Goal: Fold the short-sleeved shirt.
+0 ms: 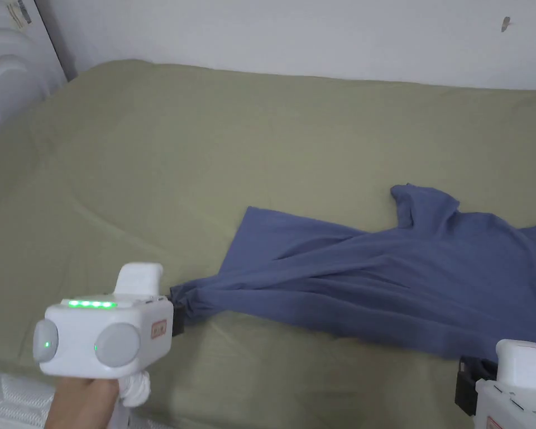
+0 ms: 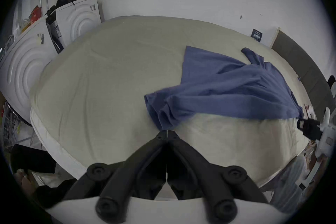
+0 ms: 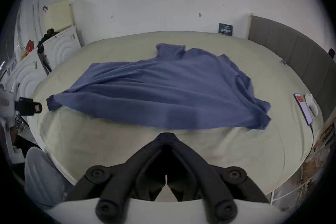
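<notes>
The short-sleeved shirt point(image 1: 384, 279), blue and creased, lies spread across the olive-green bed point(image 1: 205, 156), its hem end toward the person's left and its sleeves and collar toward the right. The step in hand looks like the laying-out before any fold: the cloth is being drawn flat by two points on its near edge. The left tongs point(image 2: 167, 132) are closed on a bunched corner of the hem, which gathers into folds right at their tips. The right tongs point(image 3: 166, 134) have their jaws together at the shirt's near edge; whether cloth is actually pinched between them cannot be told, since the edge is blurred there. The next move likely calls for pulling the two ends apart and setting the shirt down smooth, because long wrinkles run across its body.
</notes>
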The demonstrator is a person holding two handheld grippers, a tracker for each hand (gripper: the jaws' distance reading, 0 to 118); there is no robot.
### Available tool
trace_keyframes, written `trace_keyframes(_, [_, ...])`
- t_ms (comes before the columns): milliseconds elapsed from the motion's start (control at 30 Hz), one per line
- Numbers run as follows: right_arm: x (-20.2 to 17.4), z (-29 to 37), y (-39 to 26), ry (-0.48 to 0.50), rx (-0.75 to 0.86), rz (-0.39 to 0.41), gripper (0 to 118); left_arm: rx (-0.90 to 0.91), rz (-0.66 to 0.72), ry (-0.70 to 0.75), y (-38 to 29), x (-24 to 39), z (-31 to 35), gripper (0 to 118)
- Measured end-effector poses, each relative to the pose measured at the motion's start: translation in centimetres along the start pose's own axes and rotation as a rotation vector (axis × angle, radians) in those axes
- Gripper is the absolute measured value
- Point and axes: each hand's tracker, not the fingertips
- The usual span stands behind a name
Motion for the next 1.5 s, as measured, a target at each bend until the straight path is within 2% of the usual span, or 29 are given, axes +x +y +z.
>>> trace_keyframes(133, [-0.3,-0.3,0.9,0.010,0.001,0.016,0,0.011,0.004,0.004,4.9,-1.9,-2.4,0])
trace_keyframes(167, [-0.3,-0.4,1.0,0.008,0.002,0.027,0,0.017,0.020,0.018,6.0,-2.4,-2.5,4])
trace_keyframes(200, [-0.4,-0.6,1.1,0.002,0.001,0.032,0,0.013,0.016,0.027,6.8,-2.4,-3.3,32])
trace_keyframes(267, [-0.3,-1.1,1.2,0.003,-0.007,0.034,0,-0.026,-0.017,0.025,7.8,-2.2,-4.6,111])
trace_keyframes(300, [-0.3,-1.3,1.3,-0.002,-0.012,0.033,0,-0.073,-0.022,0.026,7.6,-2.1,-5.3,118])
trace_keyframes(333, [-0.2,-1.4,1.3,-0.001,-0.013,0.032,0,-0.045,-0.028,0.030,7.4,-1.7,-5.6,111])
trace_keyframes(400, [-0.1,-1.7,1.3,-0.002,-0.021,0.022,0,-0.106,-0.048,0.105,7.1,-1.6,-7.5,98])
trace_keyframes(467, [0.0,-2.0,1.3,0.005,-0.034,0.017,0,-0.166,-0.068,0.088,6.2,-1.3,-8.4,65])
trace_keyframes(533, [0.2,-2.3,1.2,0.001,-0.039,0.021,0,-0.150,-0.092,0.052,4.9,-0.9,-7.9,62])
trace_keyframes(567, [0.3,-2.3,1.3,0.000,-0.039,0.023,0,-0.111,-0.140,0.103,4.7,-0.3,-7.6,60])
trace_keyframes(600, [0.5,-2.6,1.5,0.006,-0.043,0.026,0,-0.127,-0.128,0.082,4.7,-0.3,-7.6,57])
trace_keyframes(667, [1.0,-3.2,2.3,0.001,-0.047,0.017,0,-0.134,-0.094,0.038,4.9,-0.5,-7.3,32])
trace_keyframes(700, [1.3,-3.6,3.0,0.003,-0.046,0.014,0,-0.127,-0.103,0.043,4.6,0.2,-7.4,6])
trace_keyframes(833, [3.3,-5.7,7.8,-0.017,-0.002,0.023,0,-0.125,-0.127,0.047,4.4,0.4,-7.3,5])
trace_keyframes(967, [7.2,-11.8,14.8,-0.047,-0.016,0.006,0,-0.118,-0.098,0.025,4.3,-0.1,-7.3,5])
trace_keyframes(1033, [8.7,-15.3,17.8,-0.073,-0.091,0.032,0,-0.115,-0.097,0.017,4.2,-0.4,-7.3,5])
trace_keyframes(1133, [10.2,-19.6,21.3,-0.056,-0.131,0.080,2,-0.108,-0.084,0.004,4.0,-0.6,-7.3,5])
trace_keyframes(1167, [10.3,-20.5,22.0,-0.022,-0.135,0.089,17,-0.106,-0.076,0.000,3.9,-0.8,-7.3,5])
trace_keyframes(1200, [10.1,-21.0,22.5,-0.016,-0.143,0.096,73,-0.104,-0.070,-0.002,3.8,-0.9,-7.2,5])
trace_keyframes(1233, [10.0,-21.9,23.2,-0.016,-0.154,0.122,116,-0.105,-0.067,-0.005,3.9,-0.7,-7.3,5])
trace_keyframes(1267, [9.8,-23.0,23.6,0.000,-0.174,0.135,113,-0.109,-0.066,-0.008,3.9,-0.7,-7.4,5])
trace_keyframes(1300, [9.6,-23.2,23.6,-0.010,-0.176,0.141,103,-0.112,-0.062,-0.010,3.9,-0.9,-7.4,5])
trace_keyframes(1333, [9.2,-24.1,23.8,-0.014,-0.175,0.156,100,-0.113,-0.059,-0.013,3.9,-1.0,-7.4,5])
trace_keyframes(1367, [8.7,-25.2,23.8,-0.063,-0.199,0.189,100,-0.112,-0.055,-0.015,3.9,-0.8,-7.6,5])
trace_keyframes(1500, [8.6,-28.1,22.5,-0.123,-0.315,0.335,94,-0.116,-0.064,-0.013,3.9,-0.6,-7.7,5])
